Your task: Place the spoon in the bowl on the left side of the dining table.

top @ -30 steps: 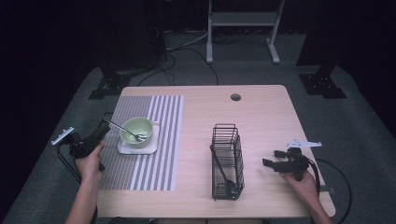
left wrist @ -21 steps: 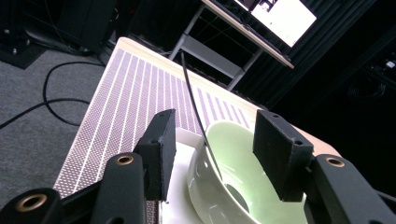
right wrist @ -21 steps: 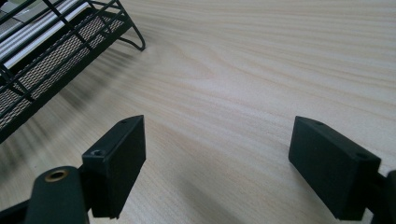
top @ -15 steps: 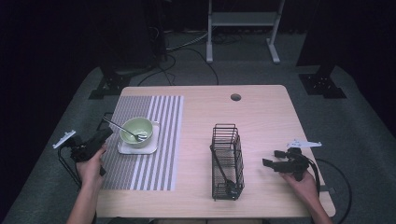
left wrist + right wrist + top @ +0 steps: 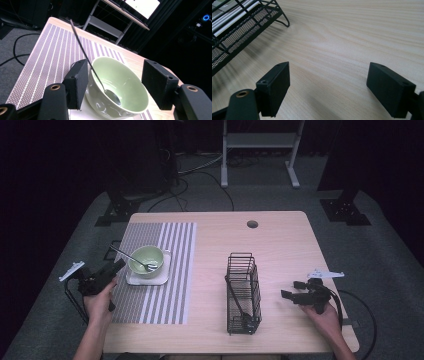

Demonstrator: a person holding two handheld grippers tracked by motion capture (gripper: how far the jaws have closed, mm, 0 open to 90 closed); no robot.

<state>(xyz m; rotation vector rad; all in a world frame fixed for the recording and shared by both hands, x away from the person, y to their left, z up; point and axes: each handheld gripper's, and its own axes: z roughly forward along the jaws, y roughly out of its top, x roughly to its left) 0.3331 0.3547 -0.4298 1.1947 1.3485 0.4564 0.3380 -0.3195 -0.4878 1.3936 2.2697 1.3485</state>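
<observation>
While jaws widen, left tool point(image 5: 113, 86) faces bowl point(image 5: 117, 85).

We see our left gripper point(image 5: 115, 85) with its fingers point(image 5: 76, 82) spread, having just been opening. Between them sits the green bowl point(image 5: 120, 82), untouched by either pad. The spoon point(image 5: 90, 62) leans in it, handle rising past the left finger over the striped mat point(image 5: 50, 57).

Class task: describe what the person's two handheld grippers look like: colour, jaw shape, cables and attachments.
Both the left gripper and the right gripper are black, with two blocky rectangular jaws and brass-coloured pivot rivets. Each carries a pale grey plate and trails a black cable. The forearms are bare, with no sleeves in sight.
</observation>
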